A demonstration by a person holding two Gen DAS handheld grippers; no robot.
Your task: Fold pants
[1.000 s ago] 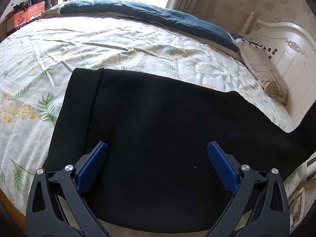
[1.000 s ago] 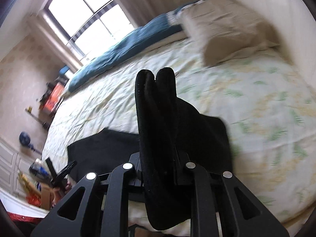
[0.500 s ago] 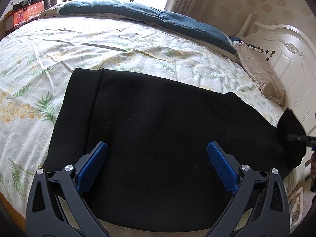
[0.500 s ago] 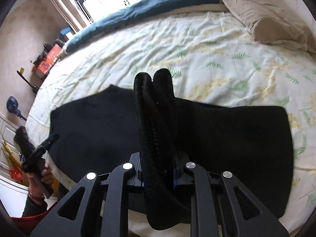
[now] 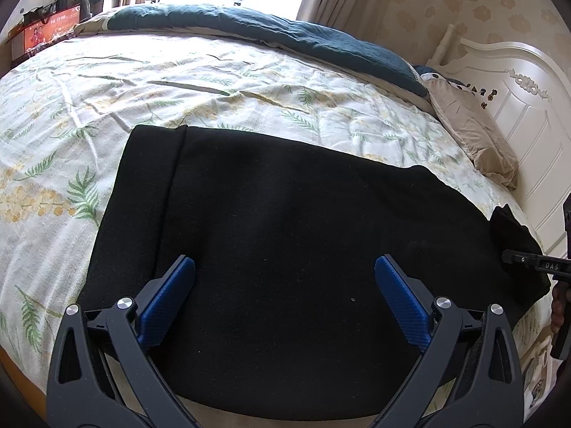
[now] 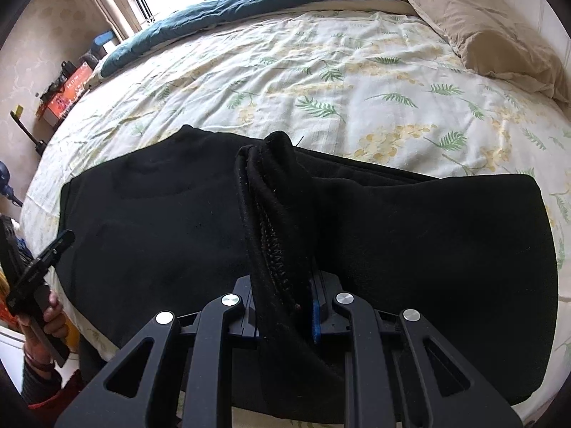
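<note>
One pants (image 5: pixel 285 242) | two grippers — right (image 6: pixel 285 306) clamping hem, left (image 5: pixel 285 285) spread

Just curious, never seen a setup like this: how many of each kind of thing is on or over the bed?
Black pants: 1
Tan pillow: 1
Teal blanket: 1
Tools: 2, left tool and right tool
Total: 5

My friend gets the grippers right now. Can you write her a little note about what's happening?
Left gripper: open, empty, above the black pants.
Right gripper: shut on a bunched edge of the pants.
Pants: spread flat on the leafy bedsheet, near the bed's front edge.
Done: one end is gripped and raised.
Left: probably lay that end across the rest, let go, smooth it flat.
</note>
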